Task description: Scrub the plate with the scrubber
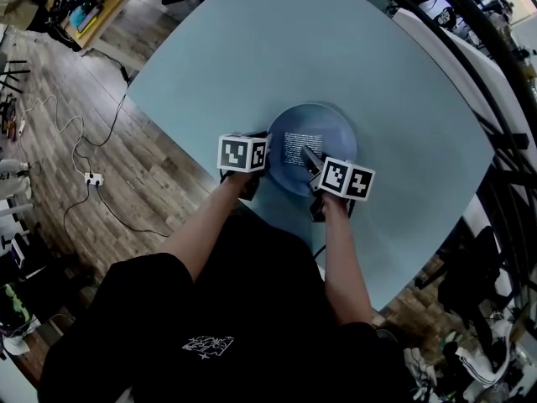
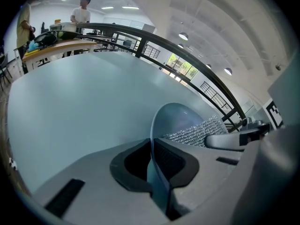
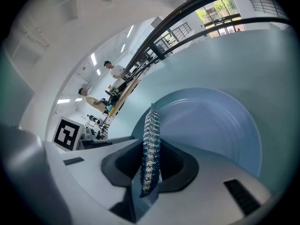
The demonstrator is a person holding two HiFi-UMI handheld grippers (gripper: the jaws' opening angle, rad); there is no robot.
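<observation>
Left tool (image 2: pixel 152 161): jaws closed on the near rim of the blue plate (image 2: pixel 174 120), which runs edge-on between the dark pads in the left gripper view; right tool (image 3: pixel 150 165): jaws pinching one edge of the scrubber (image 3: pixel 151 142), a silvery mesh sheet seen edge-on and upright between its pads in the right gripper view. In the head view the left tool (image 1: pixel 268 154) meets the plate (image 1: pixel 334 134) at its left rim, while the right tool (image 1: pixel 309 158) reaches in from the lower right; the scrubber (image 1: pixel 299 146) lies spread over the middle of the plate's inner face, touching it; the same mesh (image 2: pixel 197 132) shows against the plate's hollow in the left gripper view. Each tool carries a marker cube, left (image 1: pixel 243 153) and right (image 1: pixel 346 179), just above the person's bare forearms. The plate sits near the front edge of a pale blue table (image 1: pixel 252 49), whose surface around it is bare; whether the plate rests flat or is slightly tilted cannot be told. Beyond the table: wooden floor (image 1: pixel 159 200) with a white cable and power strip (image 1: pixel 92 177); a dark railing (image 2: pixel 154 41); a standing person (image 2: pixel 82 14) at a far bench.
</observation>
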